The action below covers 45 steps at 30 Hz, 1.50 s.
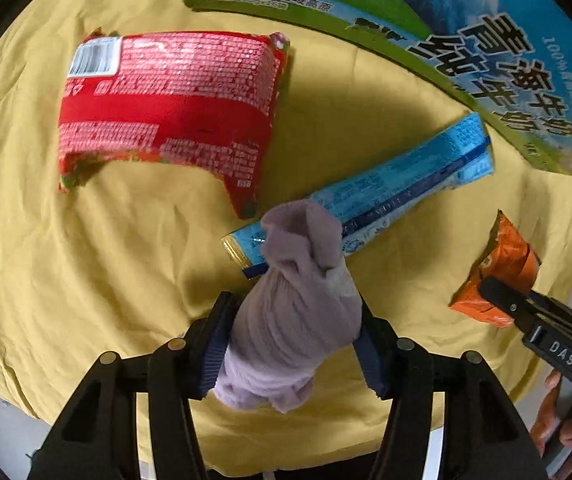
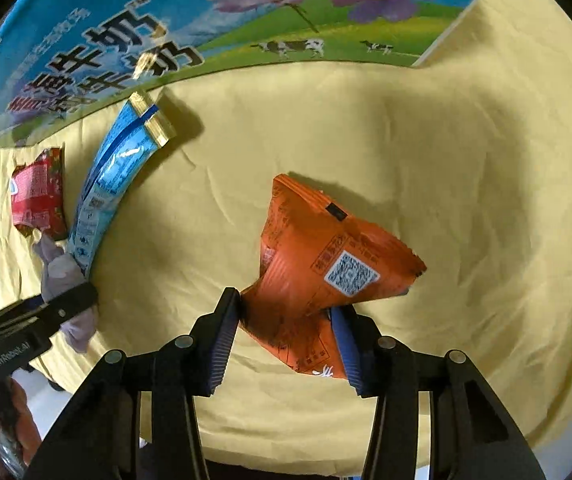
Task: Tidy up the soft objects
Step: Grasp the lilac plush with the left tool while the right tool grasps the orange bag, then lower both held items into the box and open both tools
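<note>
My left gripper [image 1: 292,320] is shut on a lilac sock [image 1: 290,320], held above the yellow cloth [image 1: 85,280]; the sock's tip overlaps the near end of a long blue packet [image 1: 386,192]. A red snack bag [image 1: 165,108] lies at the upper left. My right gripper [image 2: 286,316] is shut on an orange snack bag [image 2: 326,268] that sticks up and forward from the jaws. In the right wrist view the left gripper [image 2: 61,304] with the sock [image 2: 61,276] is at the far left, beside the blue packet [image 2: 113,184] and the red bag [image 2: 37,196].
A large blue and green milk carton box [image 1: 486,52] stands along the far edge of the cloth; it also shows in the right wrist view [image 2: 165,20]. The cloth [image 2: 466,200] is wrinkled. White floor shows past the cloth's near edge.
</note>
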Each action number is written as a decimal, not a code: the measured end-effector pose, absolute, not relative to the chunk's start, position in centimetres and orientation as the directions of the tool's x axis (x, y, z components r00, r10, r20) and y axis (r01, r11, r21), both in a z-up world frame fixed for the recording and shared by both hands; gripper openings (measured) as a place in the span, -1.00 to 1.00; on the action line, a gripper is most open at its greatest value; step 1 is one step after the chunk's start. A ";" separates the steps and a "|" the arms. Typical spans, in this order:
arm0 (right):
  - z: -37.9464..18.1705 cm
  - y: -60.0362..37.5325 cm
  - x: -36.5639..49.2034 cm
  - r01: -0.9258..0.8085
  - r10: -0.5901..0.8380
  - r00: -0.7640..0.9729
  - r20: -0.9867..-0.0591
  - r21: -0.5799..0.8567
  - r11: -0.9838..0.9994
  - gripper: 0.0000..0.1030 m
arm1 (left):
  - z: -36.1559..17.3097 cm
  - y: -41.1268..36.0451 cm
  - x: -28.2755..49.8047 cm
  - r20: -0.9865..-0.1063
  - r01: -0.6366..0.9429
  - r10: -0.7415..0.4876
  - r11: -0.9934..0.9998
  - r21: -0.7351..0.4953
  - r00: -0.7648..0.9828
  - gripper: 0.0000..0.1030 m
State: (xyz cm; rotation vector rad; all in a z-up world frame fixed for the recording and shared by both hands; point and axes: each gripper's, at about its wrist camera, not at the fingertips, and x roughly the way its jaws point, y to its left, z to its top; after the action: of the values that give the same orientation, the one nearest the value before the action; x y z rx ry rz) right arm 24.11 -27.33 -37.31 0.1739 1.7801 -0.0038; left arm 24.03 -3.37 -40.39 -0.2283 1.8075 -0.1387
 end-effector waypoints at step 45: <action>-19.5 -25.6 22.7 -0.037 0.279 0.089 -0.956 0.277 0.960 -0.25 | -18.7 -9.8 25.4 -0.946 0.102 -0.296 0.953 -0.284 0.130 -0.14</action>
State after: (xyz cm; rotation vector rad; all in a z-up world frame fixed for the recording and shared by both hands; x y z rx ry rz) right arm 22.69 -25.62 -19.45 0.2005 1.4655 0.2375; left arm 25.38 -9.75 -18.72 -0.1639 1.4131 -0.2913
